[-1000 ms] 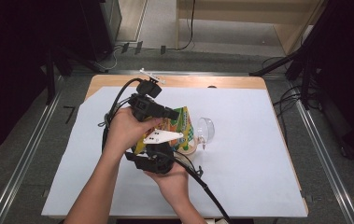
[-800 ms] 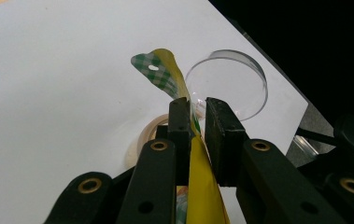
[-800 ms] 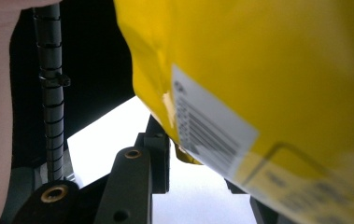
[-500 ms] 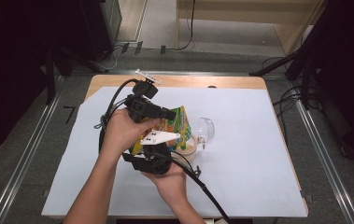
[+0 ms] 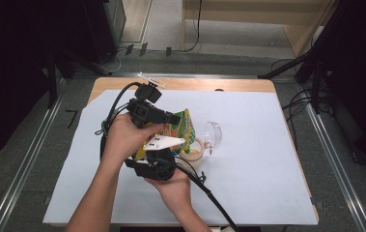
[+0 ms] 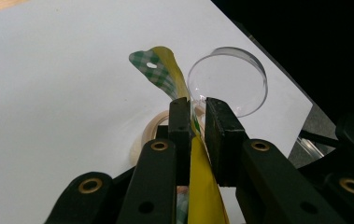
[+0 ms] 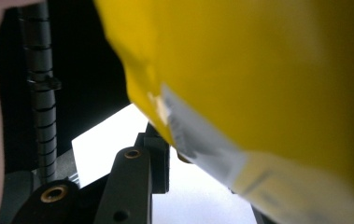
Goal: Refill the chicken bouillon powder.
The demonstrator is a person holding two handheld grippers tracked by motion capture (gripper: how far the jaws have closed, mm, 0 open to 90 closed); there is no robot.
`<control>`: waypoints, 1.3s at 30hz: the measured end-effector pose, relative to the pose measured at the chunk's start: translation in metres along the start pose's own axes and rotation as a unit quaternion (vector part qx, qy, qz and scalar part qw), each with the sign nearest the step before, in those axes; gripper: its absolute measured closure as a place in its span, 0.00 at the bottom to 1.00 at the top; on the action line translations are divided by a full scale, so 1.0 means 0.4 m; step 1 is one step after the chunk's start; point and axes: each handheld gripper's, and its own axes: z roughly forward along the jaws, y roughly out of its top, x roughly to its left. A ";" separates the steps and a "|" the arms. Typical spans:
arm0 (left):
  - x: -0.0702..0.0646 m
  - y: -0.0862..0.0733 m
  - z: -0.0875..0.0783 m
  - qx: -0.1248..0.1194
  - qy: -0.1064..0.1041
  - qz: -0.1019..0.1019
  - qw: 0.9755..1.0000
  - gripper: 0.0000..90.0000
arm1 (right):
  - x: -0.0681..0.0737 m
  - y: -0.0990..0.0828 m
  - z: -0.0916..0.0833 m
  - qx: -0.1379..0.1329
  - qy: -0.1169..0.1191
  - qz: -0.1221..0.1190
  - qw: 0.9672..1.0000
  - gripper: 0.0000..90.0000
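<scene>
Pouch (image 6: 198, 196): thin, soft, light; likely slippery film.
Left hand-held gripper (image 6: 198, 121): clamped on pouch's top edge.
Right hand-held gripper (image 5: 154, 166): closure unclear.
Best hold: flat sealed edge.

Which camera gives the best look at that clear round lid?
The left gripper view: the clear lid stands whole and sharp beyond the tongs. The high view shows it small, beside the tape roll. The right gripper view shows mostly yellow packet.

left gripper (image 6: 194, 114): black, brass-ringed screws | right gripper (image 5: 155, 166): black, white plate, black cable | forearms apparently bare
</scene>
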 end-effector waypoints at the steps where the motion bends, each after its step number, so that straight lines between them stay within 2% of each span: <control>1: 0.000 0.000 0.000 0.000 -0.002 0.000 1.000 0.91 | -0.001 -0.001 0.001 -0.002 0.001 0.000 1.000 0.77; 6: 0.009 -0.002 -0.004 0.000 -0.024 -0.006 1.000 0.91 | -0.002 -0.004 0.004 -0.003 -0.001 -0.007 1.000 0.77; 8: 0.010 -0.002 -0.004 -0.001 -0.025 -0.008 1.000 0.91 | -0.006 -0.006 0.005 -0.004 0.001 -0.005 1.000 0.77; 13: 0.008 -0.002 -0.004 -0.002 -0.016 -0.006 1.000 0.91 | -0.006 -0.003 0.004 -0.004 0.007 0.004 1.000 0.77; 39: 0.008 -0.002 -0.002 -0.001 -0.016 -0.008 1.000 0.91 | -0.005 -0.003 0.002 0.000 0.006 0.001 1.000 0.77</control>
